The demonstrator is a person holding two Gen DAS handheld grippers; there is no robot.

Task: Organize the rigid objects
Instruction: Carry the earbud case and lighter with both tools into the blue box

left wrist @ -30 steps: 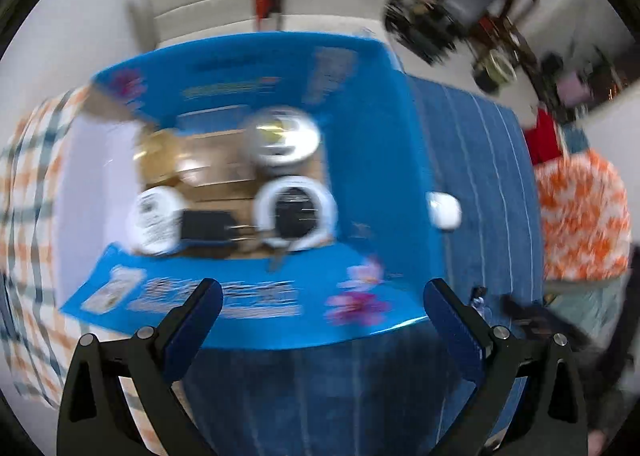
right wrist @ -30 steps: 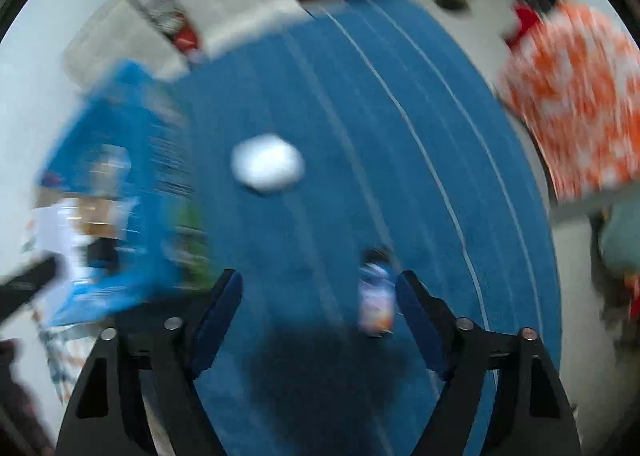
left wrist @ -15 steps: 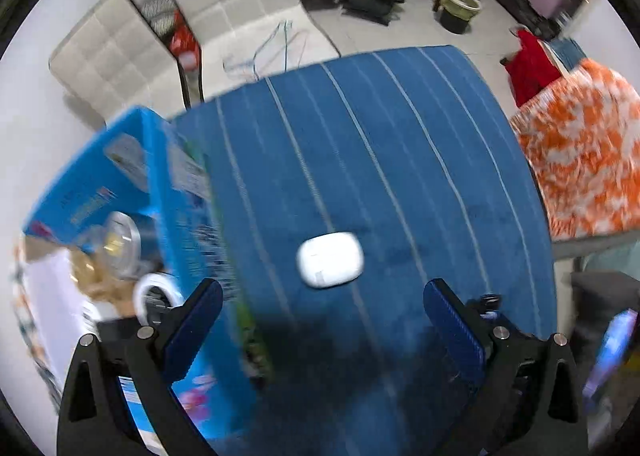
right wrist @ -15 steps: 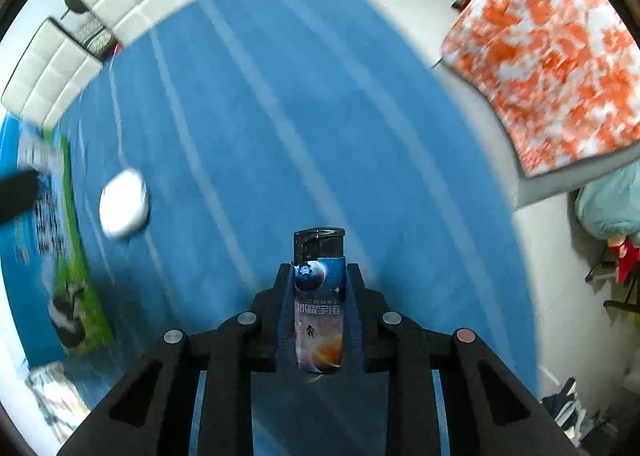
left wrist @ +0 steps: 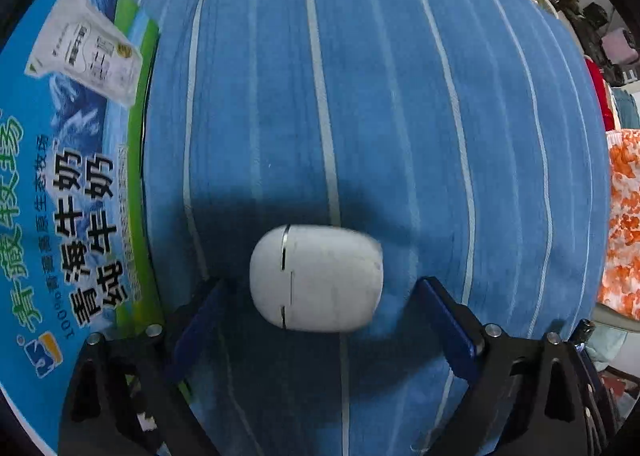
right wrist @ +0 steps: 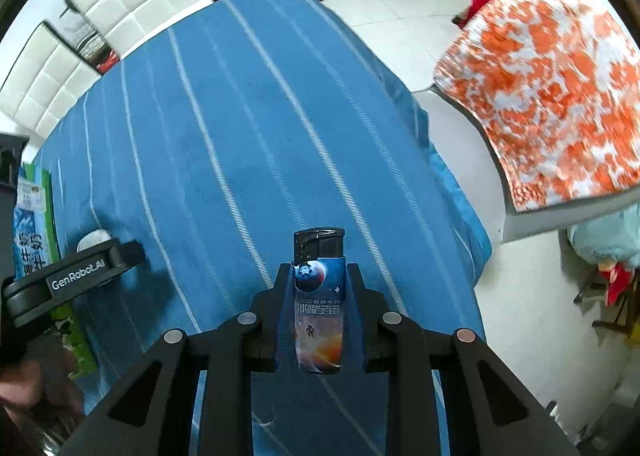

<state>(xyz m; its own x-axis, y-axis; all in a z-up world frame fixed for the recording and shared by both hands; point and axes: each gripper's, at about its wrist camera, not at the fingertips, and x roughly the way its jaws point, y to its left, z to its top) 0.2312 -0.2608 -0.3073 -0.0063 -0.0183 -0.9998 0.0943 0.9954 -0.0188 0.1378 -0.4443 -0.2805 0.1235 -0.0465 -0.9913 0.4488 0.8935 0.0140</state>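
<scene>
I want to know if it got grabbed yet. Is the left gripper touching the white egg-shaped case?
Apart. The left wrist view shows blue cloth between the closing left gripper and each side of the white egg-shaped case.

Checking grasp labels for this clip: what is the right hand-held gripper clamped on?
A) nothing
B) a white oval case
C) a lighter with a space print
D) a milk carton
C: in the right wrist view the right hand-held gripper has its blue pads pressed against both sides of the lighter, whose black cap sticks out past the fingertips.
</scene>
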